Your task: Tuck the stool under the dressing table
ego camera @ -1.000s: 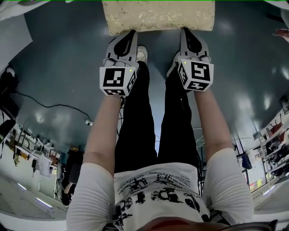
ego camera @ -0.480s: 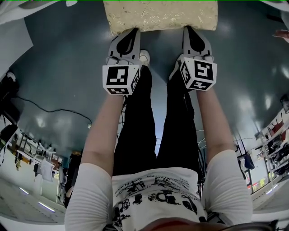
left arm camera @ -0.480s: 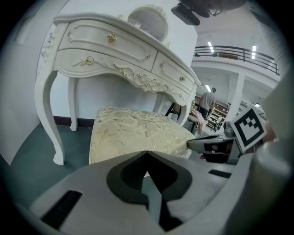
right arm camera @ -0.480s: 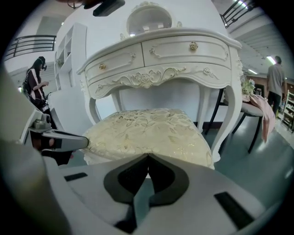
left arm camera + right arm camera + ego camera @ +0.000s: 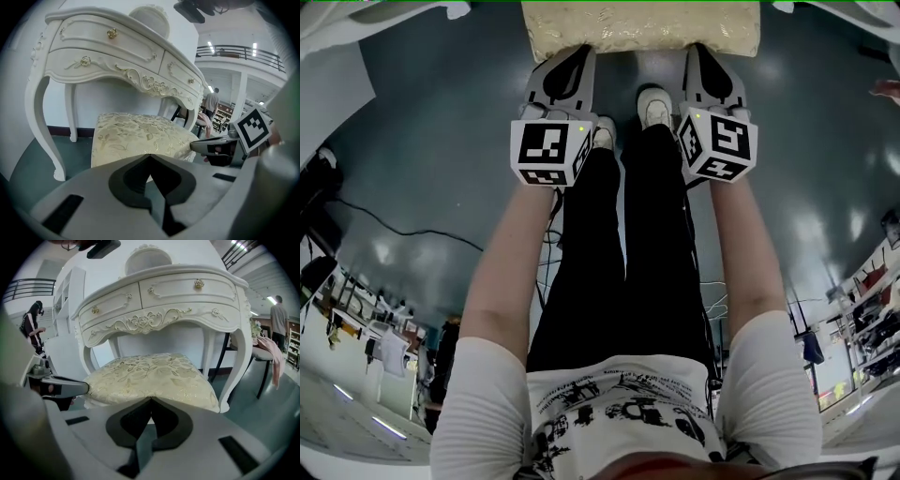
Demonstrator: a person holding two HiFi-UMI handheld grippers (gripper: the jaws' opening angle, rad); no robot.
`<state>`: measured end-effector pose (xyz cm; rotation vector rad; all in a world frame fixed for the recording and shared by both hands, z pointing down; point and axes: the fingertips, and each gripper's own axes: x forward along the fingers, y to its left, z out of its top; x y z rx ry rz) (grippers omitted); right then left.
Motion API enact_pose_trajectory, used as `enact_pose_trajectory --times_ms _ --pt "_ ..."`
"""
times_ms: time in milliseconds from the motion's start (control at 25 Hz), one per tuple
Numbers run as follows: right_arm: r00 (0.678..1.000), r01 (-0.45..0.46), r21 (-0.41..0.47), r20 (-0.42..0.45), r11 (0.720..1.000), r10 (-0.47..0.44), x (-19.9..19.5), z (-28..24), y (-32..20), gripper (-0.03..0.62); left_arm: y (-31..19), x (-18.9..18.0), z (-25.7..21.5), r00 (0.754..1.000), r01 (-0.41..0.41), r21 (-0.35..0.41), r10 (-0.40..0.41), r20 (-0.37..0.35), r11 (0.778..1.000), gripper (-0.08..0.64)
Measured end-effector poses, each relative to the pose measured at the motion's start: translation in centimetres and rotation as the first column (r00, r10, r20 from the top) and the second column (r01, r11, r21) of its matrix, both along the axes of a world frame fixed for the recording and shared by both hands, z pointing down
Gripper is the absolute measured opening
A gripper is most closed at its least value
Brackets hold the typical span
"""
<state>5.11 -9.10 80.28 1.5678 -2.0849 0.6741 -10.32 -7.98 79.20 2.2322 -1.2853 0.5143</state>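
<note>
1. Nearest to us, short of the stool [image 5: 642,23], our legs and a white shoe [image 5: 654,105] stand on the dark, glossy floor [image 5: 422,141].
2. The left gripper [image 5: 581,52] meets the stool's near edge toward its left corner. Its jaws are closed tip to tip with nothing between them. The right gripper [image 5: 698,52] does the same toward the right corner, and it too is pinched together and empty. Both tips seem to press on the cushion's rim.
3. The stool has a padded seat in cream embroidered fabric, so we expect it to be soft on top and stiff in the frame beneath. We judge it moderately heavy but ready to slide on this smooth floor. The cushion will give under the tips, and the fabric could mark. We would rather push low on the firm seat edge, with even force at both corners, so that the stool does not swing.
4. Beyond the stool stands the dressing table [image 5: 164,296]. The seat sits between the table's curved front legs and below the carved drawer front. The seat's near part seems to project toward us.
5. Farther off, right of the stool, a chair draped in pink cloth [image 5: 268,352] stands well apart.
</note>
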Motion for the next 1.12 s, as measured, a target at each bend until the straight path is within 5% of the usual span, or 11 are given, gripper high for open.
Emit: enact_pose_trajectory --times_ms 800,1120 --pt "0.985 0.163 0.056 0.043 0.985 -0.166 -1.8 0.1 -10.4 0.017 -10.7 -1.7 0.0 0.996 0.077 0.07 -0.08 0.032 0.995 0.02" --pt "0.988 0.15 0.09 0.022 0.985 -0.152 -1.9 -0.3 -13.3 0.017 -13.4 -1.7 -0.5 0.996 0.071 0.105 -0.076 0.047 0.992 0.02"
